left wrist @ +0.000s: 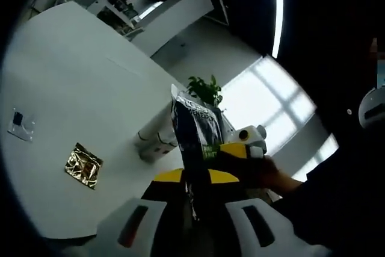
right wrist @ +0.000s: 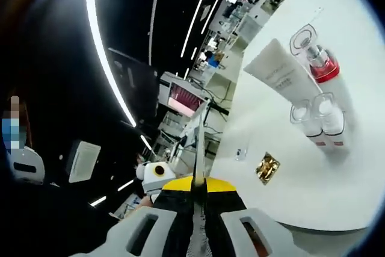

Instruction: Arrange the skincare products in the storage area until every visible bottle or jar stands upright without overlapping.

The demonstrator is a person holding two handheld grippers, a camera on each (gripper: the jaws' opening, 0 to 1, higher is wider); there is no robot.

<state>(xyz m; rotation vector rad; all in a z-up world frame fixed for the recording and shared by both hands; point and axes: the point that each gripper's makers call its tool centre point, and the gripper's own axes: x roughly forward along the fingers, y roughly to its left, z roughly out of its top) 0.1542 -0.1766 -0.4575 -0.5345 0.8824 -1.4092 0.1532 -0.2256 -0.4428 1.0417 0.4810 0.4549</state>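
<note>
Plenty of open white table (left wrist: 90, 76) to move over, with just a gold foil sachet (left wrist: 83, 165) and a small card (left wrist: 20, 124) lying flat, well apart. Tighter in the right gripper view: white tube (right wrist: 278, 71), red-collared pump bottle (right wrist: 322, 67) and two clear-capped bottles (right wrist: 317, 121) bunched close together, little gap between them.

Dark sachet (left wrist: 195, 127): lower end hidden between the left gripper's jaws; printed text too blurred to read. In the right gripper view it (right wrist: 198, 142) appears edge-on, faces unseen. White tube (right wrist: 278, 71): label lettering too small to read. Small item (right wrist: 240, 154) on the white table (right wrist: 283, 197) near the gold foil packet (right wrist: 267, 168): cannot tell what it is.
</note>
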